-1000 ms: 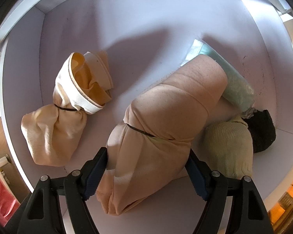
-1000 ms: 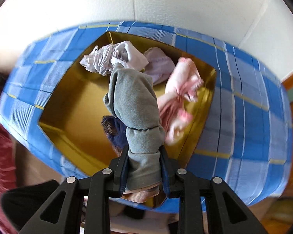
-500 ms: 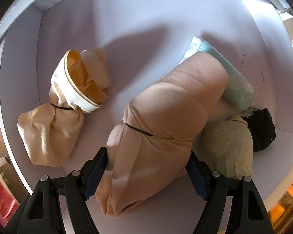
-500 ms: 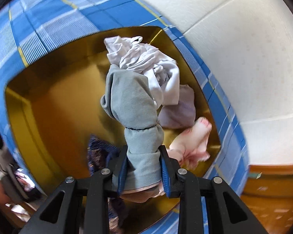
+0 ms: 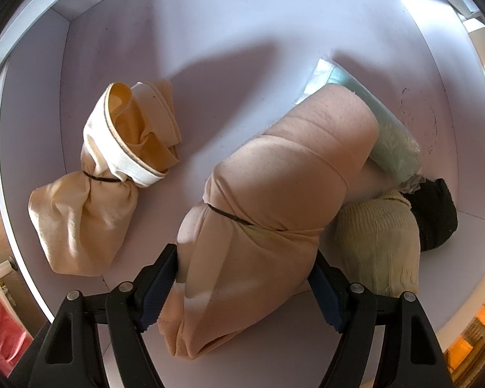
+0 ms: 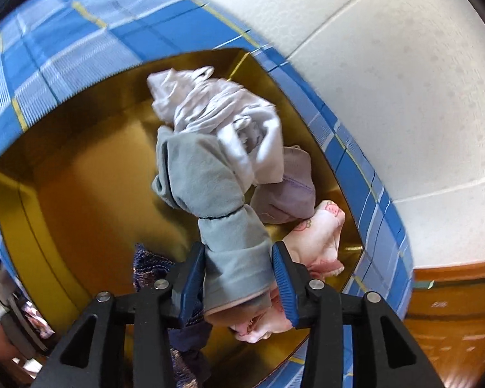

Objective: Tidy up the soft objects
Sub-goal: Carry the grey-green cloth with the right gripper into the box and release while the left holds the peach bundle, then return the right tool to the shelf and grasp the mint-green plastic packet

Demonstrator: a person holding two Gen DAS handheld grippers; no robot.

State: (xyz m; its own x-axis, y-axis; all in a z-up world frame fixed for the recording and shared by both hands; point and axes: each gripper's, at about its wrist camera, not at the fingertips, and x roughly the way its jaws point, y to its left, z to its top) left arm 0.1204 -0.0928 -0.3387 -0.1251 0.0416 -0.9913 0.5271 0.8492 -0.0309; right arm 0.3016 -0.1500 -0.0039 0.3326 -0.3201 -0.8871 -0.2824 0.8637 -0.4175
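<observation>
Left wrist view. Left gripper (image 5: 242, 287) points down into a white drawer (image 5: 210, 32). Its fingers (image 5: 160, 286) stand wide, either side of a pink roll (image 5: 274, 200) tied with a black band. Left pad looks just clear of the cloth; the right pad is hidden behind the cloth, so contact there cannot be told. The roll lies on the drawer floor, leaning over a mint roll (image 5: 394, 142) and next to a cream roll (image 5: 381, 245) and a black bundle (image 5: 436, 216). A tan roll (image 5: 90, 200), also banded, lies apart at left. Judgement: rolls are being lined up along one side so the drawer fills in order; the pink one appears set down, the grip wide enough to leave it.

Right wrist view, some blur. Right gripper (image 6: 239, 281) hangs over a blue plaid box (image 6: 64, 48) with a gold lining. A grey roll (image 6: 223, 213), banded at the middle, sits between its fingers (image 6: 283, 286), which are opening; a thin gap shows at the left pad, the right pad looks near or touching. Roll top leans on white cloth (image 6: 223, 110); a lilac piece (image 6: 291, 194), pink printed cloth (image 6: 317, 245) and dark blue cloth (image 6: 152, 268) lie below. Judgement: the grey roll is being let go into the box, or the hold is being reset; I cannot say which.
</observation>
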